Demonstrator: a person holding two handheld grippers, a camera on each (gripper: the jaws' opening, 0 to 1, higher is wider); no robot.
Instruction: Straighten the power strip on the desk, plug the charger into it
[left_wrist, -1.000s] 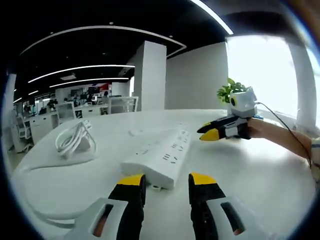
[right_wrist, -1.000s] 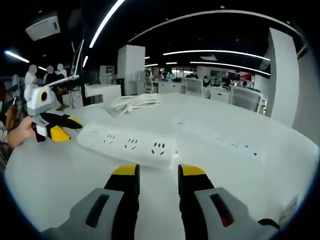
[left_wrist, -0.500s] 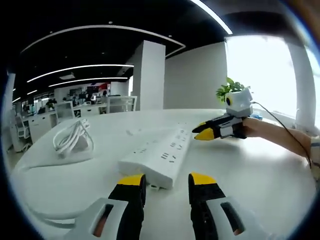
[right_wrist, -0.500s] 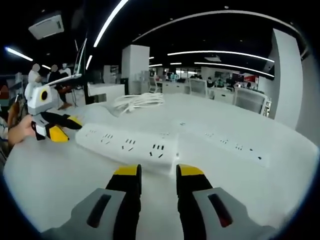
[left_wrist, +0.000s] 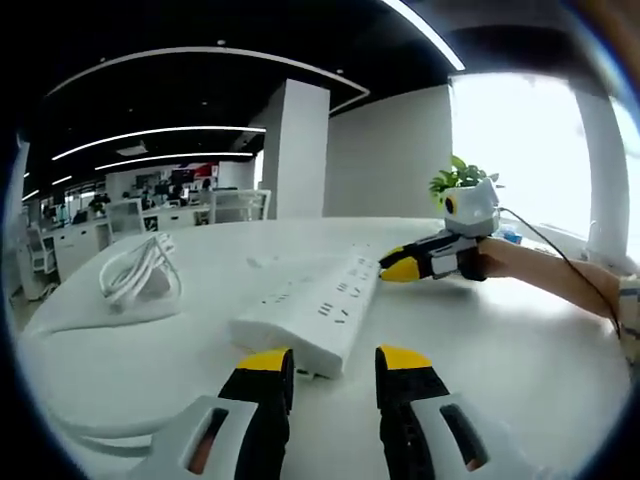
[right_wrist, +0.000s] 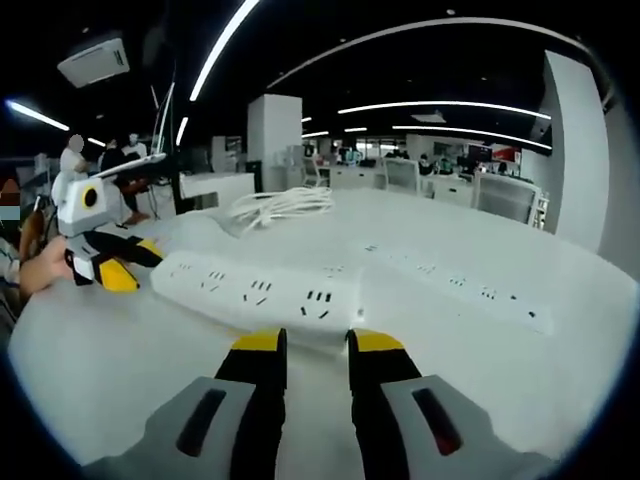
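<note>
White power strip (left_wrist: 305, 308) lies on round white desk (left_wrist: 500, 350) in open office.

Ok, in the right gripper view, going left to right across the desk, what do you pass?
The other gripper, held in a hand → the near power strip → the second power strip. The coiled white cable lies further back, above the near strip, so it is left out of the order.

A potted green plant (left_wrist: 458, 180) stands at the desk's far edge before a bright window (left_wrist: 520, 150), with a white square column (left_wrist: 298, 150) and office workstations (right_wrist: 430, 178) beyond.
</note>
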